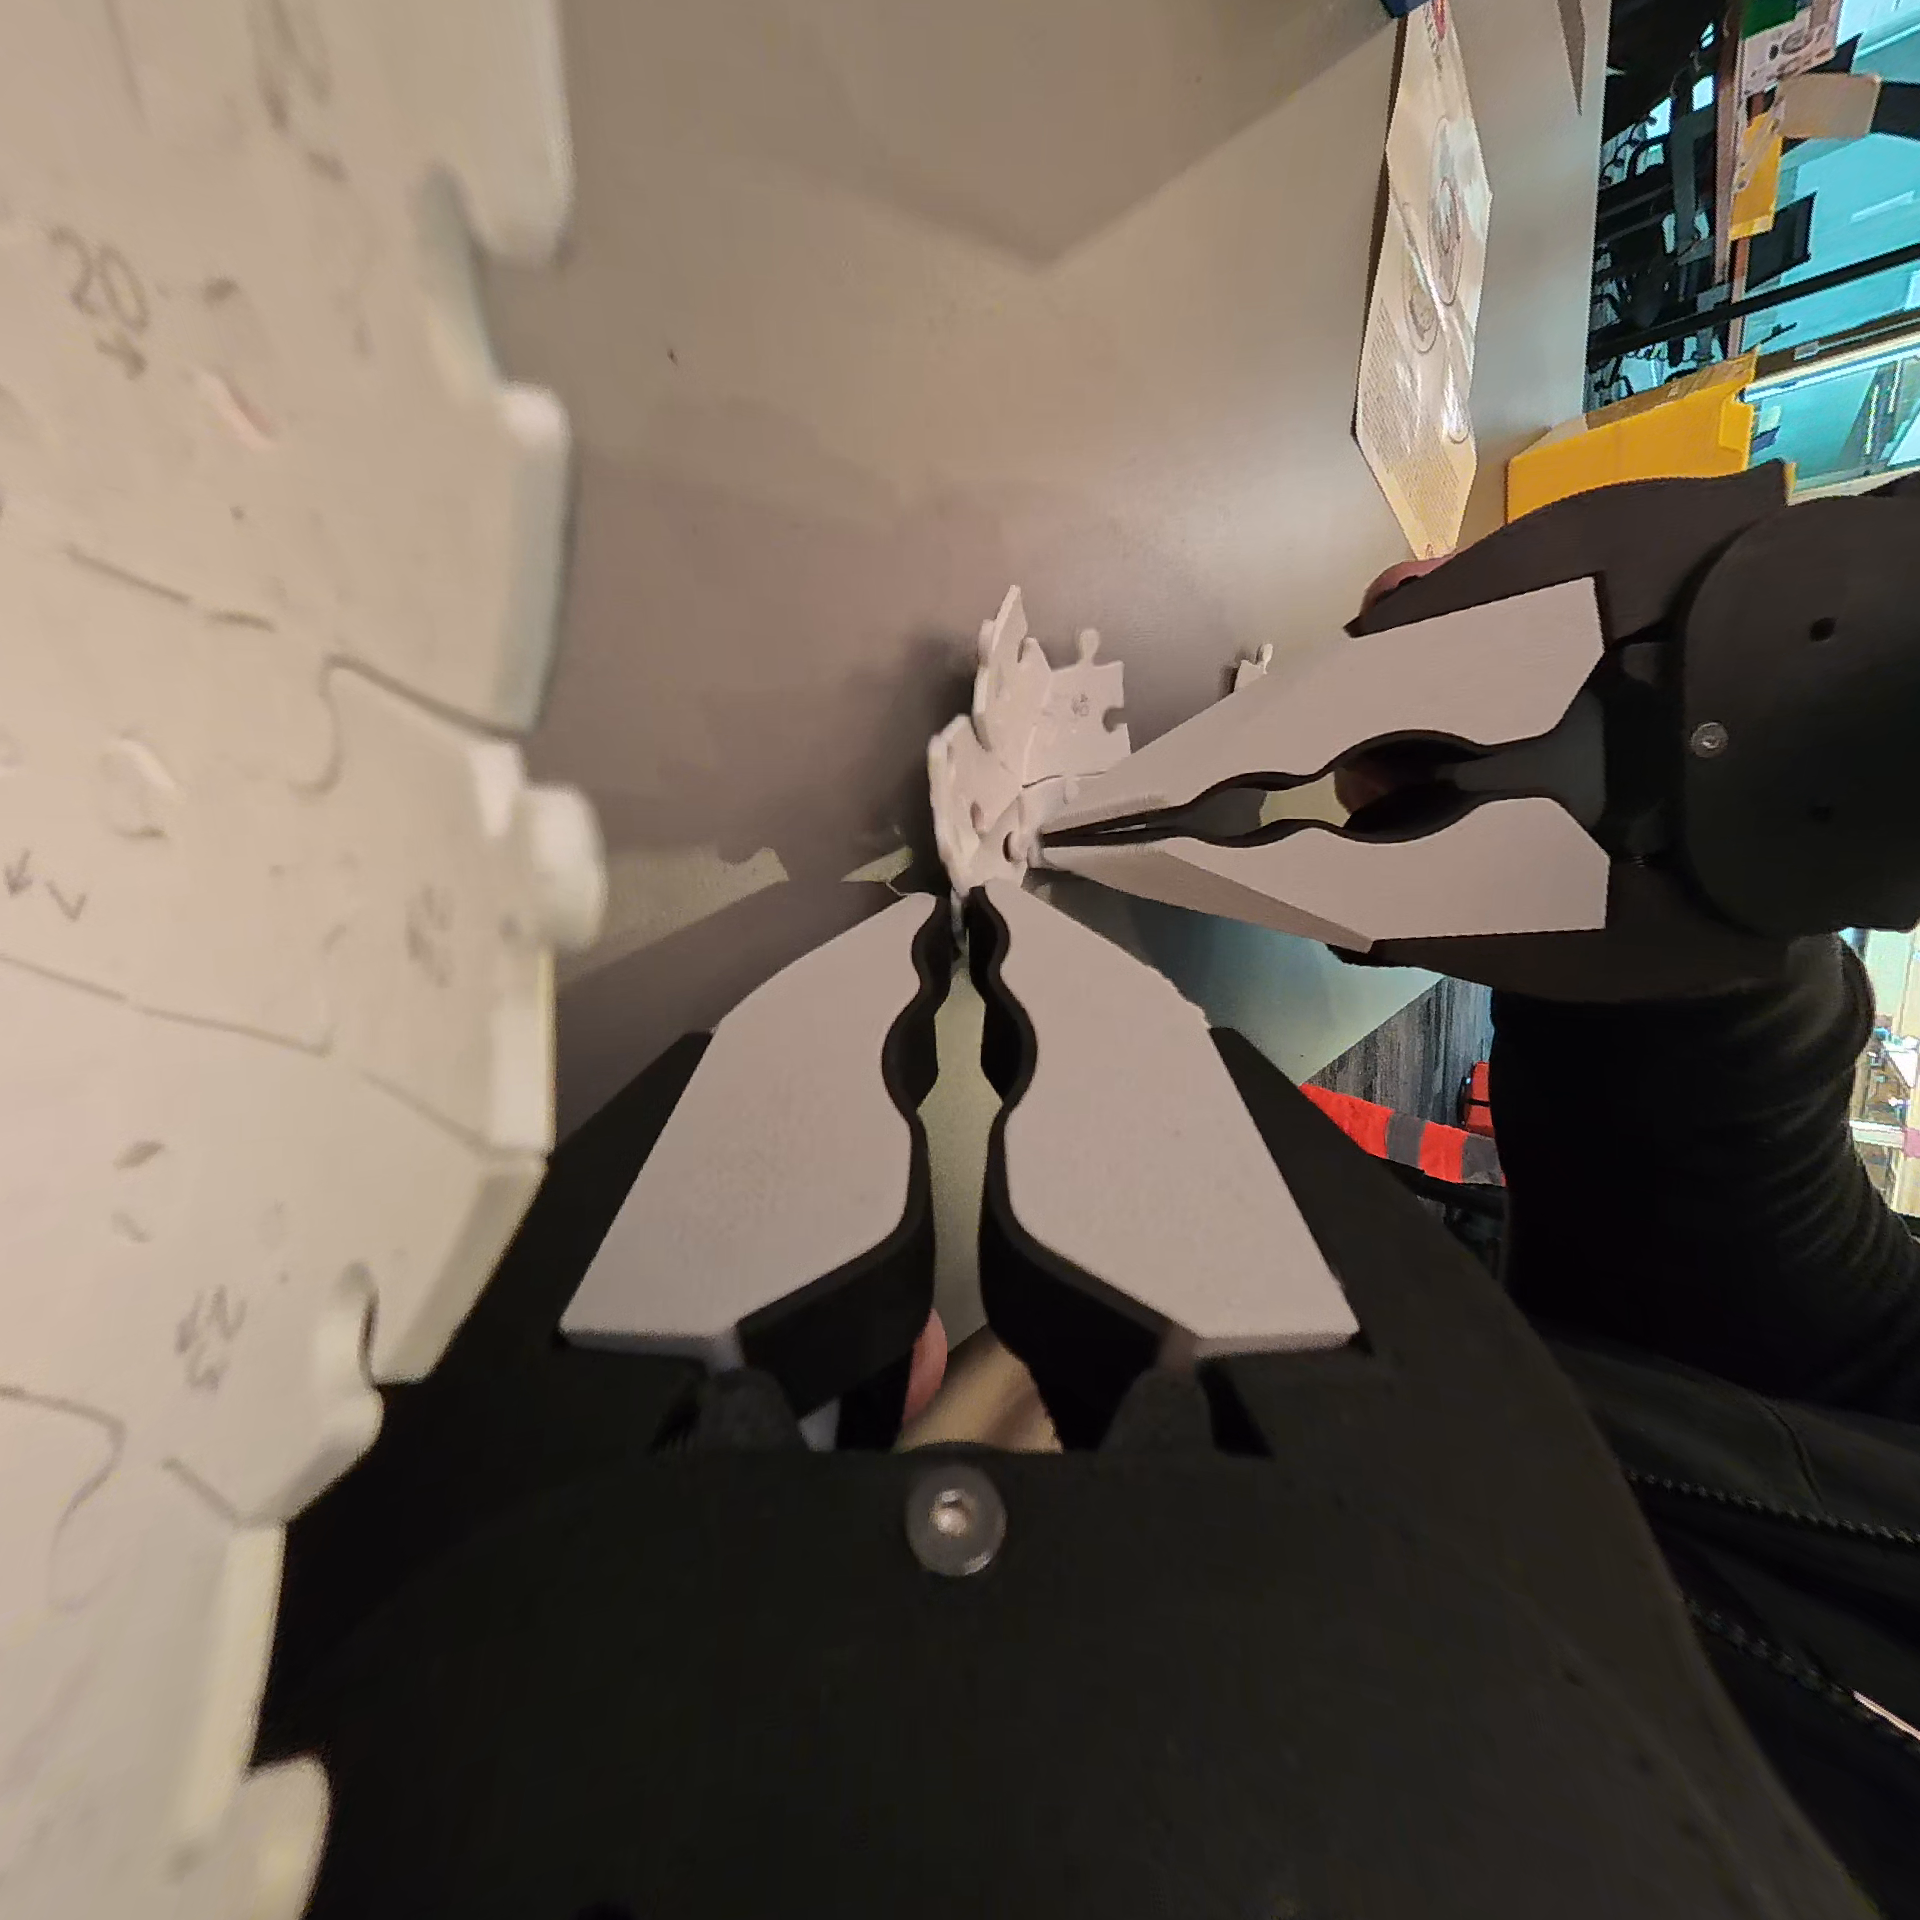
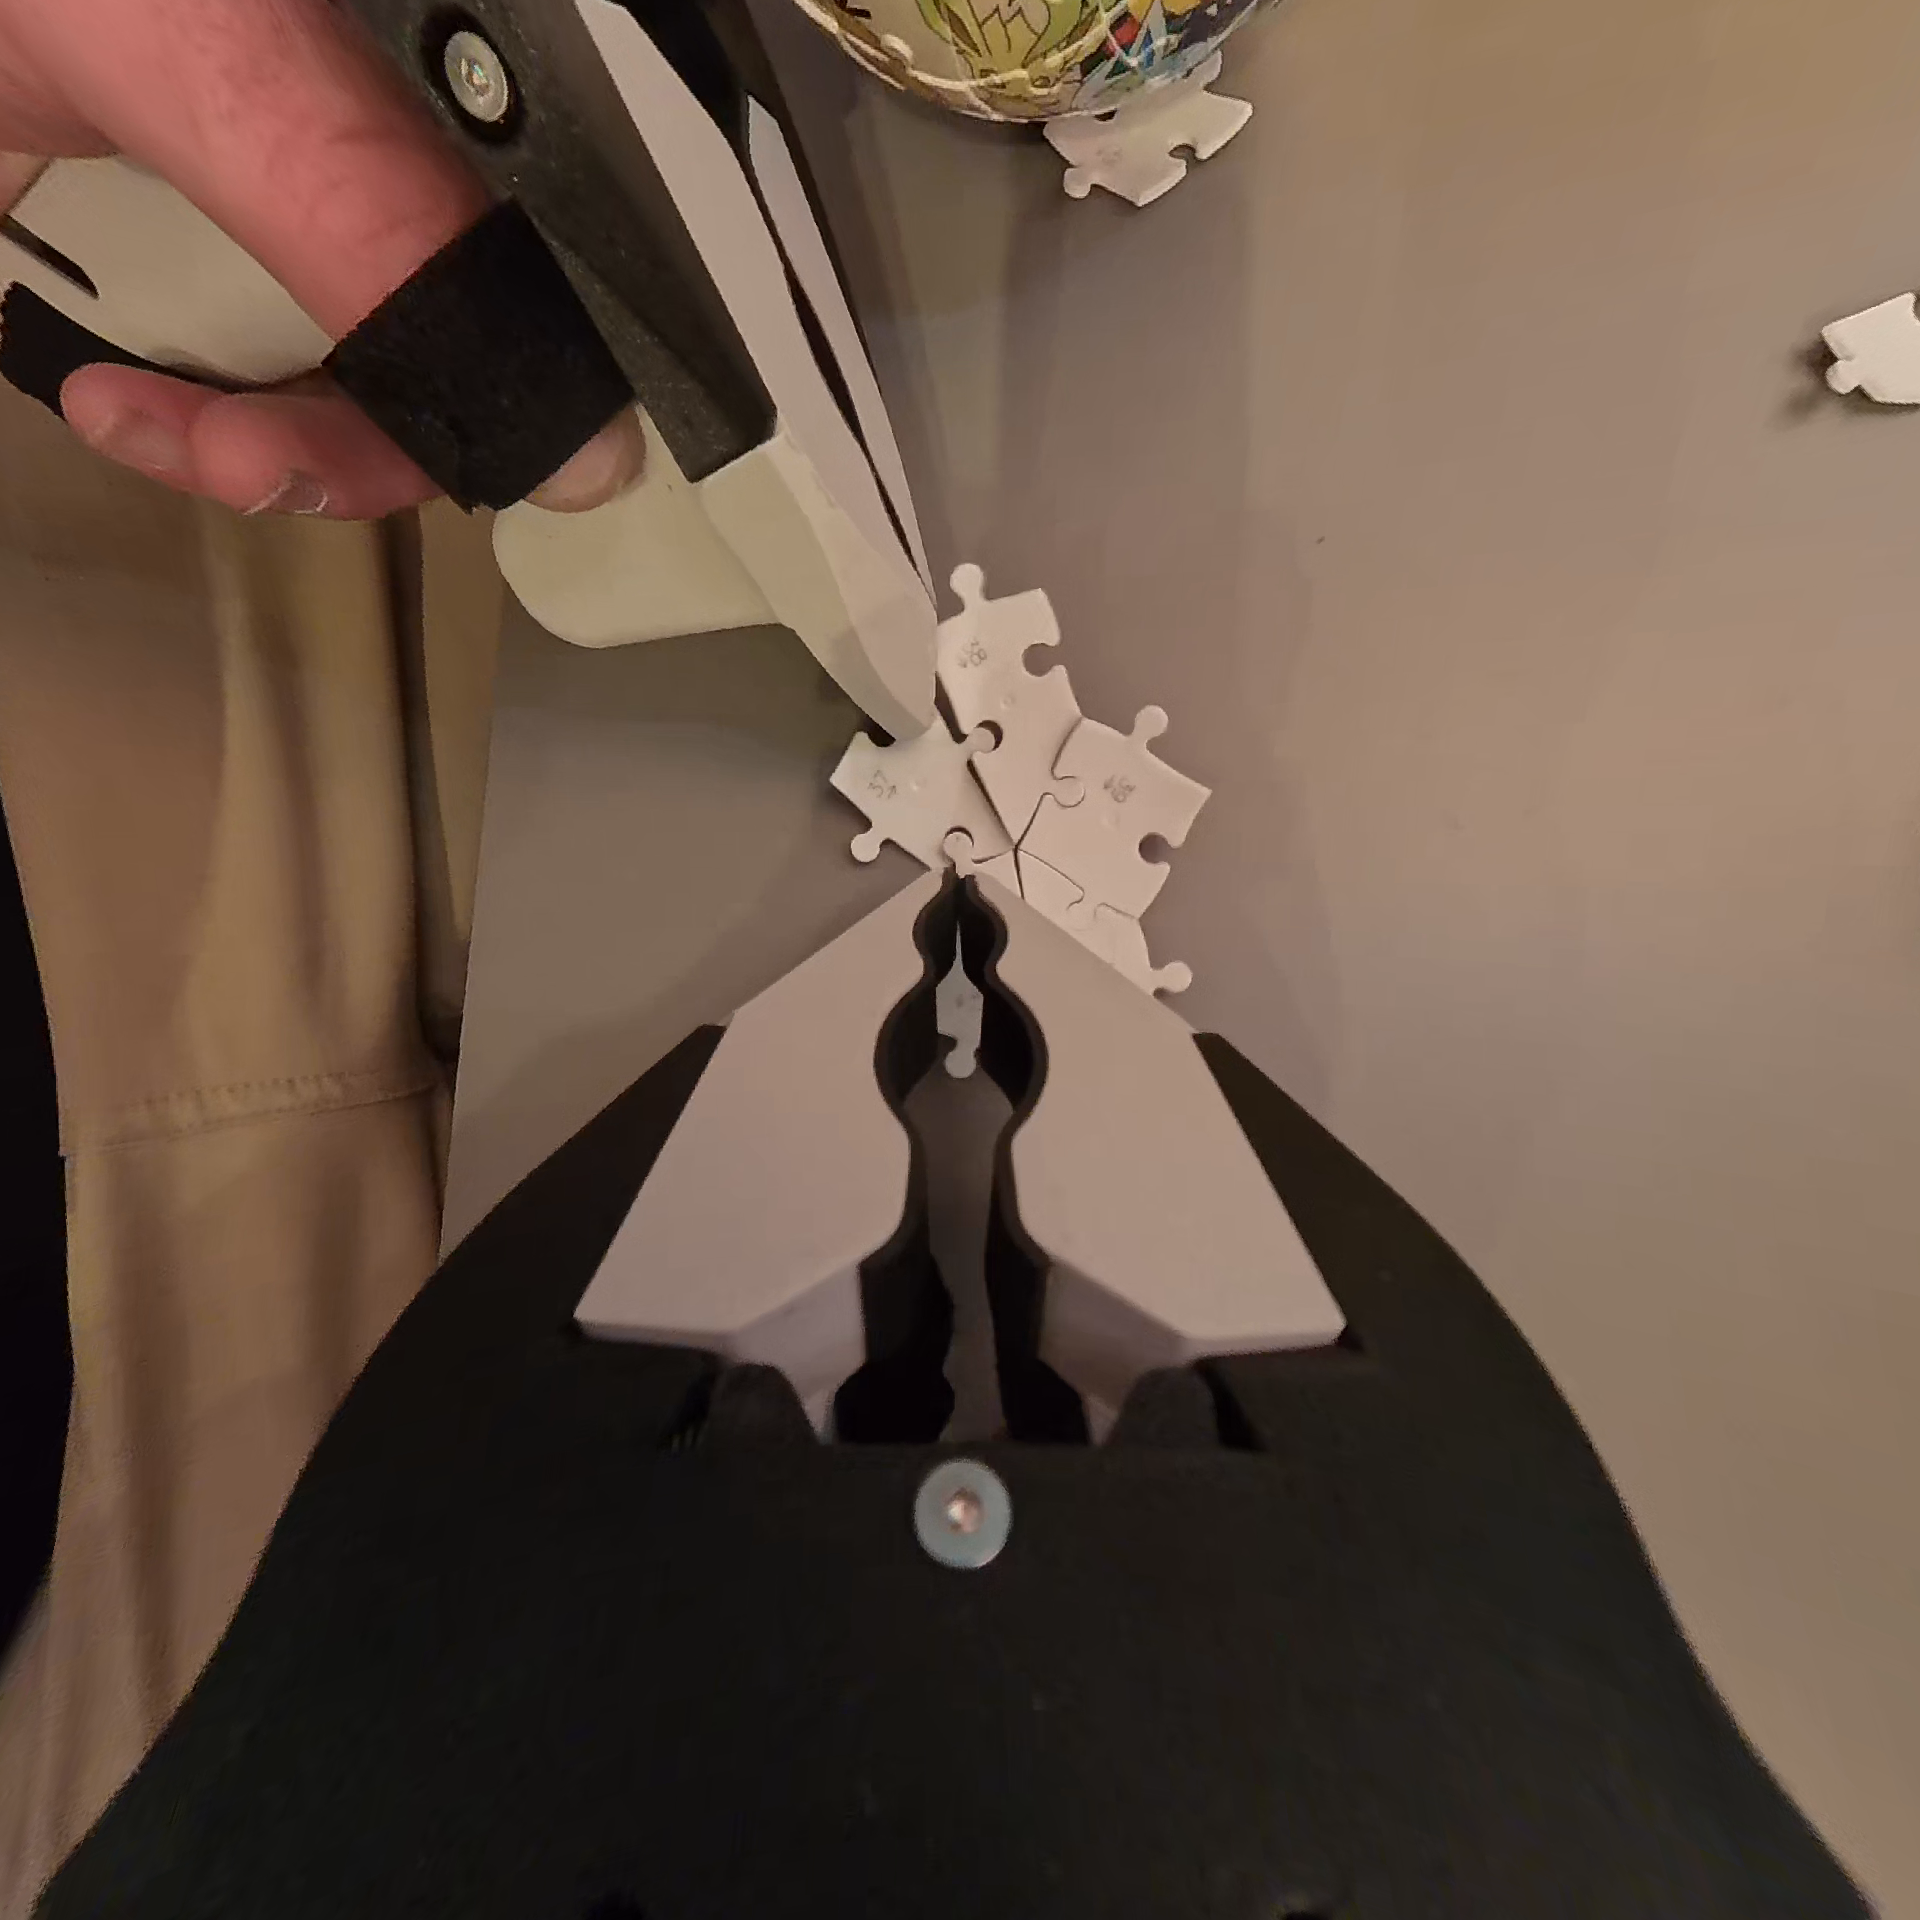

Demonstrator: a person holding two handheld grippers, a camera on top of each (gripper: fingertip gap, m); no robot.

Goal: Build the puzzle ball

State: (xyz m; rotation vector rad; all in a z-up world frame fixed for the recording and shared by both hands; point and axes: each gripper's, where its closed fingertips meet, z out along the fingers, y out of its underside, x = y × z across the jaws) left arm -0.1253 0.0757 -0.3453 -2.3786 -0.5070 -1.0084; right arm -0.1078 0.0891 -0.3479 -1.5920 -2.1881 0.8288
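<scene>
Nearest my left camera, a blurred white curved shell of joined puzzle pieces is filling the left edge, its blank numbered backs facing me. Ahead of it my left gripper is holding its grey, black-lined fingers nearly together at the tips; I cannot tell for sure whether they are pinching anything, though they are meeting the lower edge of a small cluster of white interlocked puzzle pieces.

My right gripper is clamping narrowly on that same cluster, with a tab of one piece showing between its fingers. The cluster is being held just over the plain grey tabletop, backs turned up. In the right view the left gripper is coming in from the upper left, a bare hand wrapped around its black handle, its tips touching the cluster's left piece.

Farther off, the printed, colourful half-built puzzle ball is resting at the table's far edge, a loose white piece just beside it, and another loose white piece well apart to the right.
</scene>
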